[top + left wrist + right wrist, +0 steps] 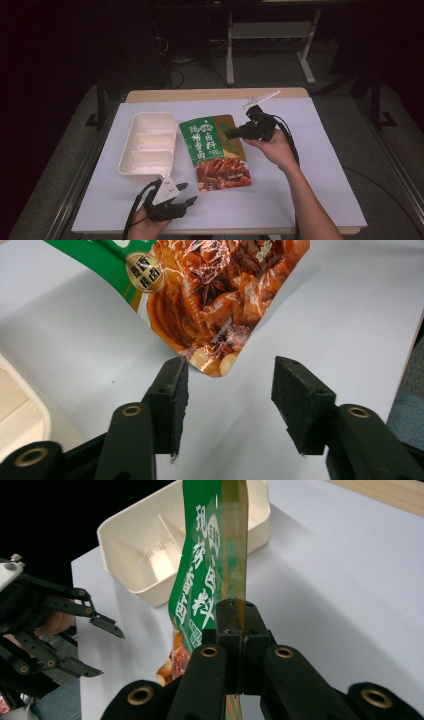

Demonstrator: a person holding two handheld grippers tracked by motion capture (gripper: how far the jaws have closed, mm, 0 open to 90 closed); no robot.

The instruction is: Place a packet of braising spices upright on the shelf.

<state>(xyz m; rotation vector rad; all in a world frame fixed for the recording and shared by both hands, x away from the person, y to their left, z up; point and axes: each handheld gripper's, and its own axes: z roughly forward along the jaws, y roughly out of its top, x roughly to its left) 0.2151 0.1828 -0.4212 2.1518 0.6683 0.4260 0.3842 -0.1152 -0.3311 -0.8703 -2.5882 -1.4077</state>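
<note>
While right tongs (242,630) pinch pouch (210,575), left tongs (227,400) gape

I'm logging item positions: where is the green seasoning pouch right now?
In the high view the green seasoning pouch is mid-table, just right of the white tray, its right edge clamped by the right gripper, its bottom corner before the open left gripper.
</note>
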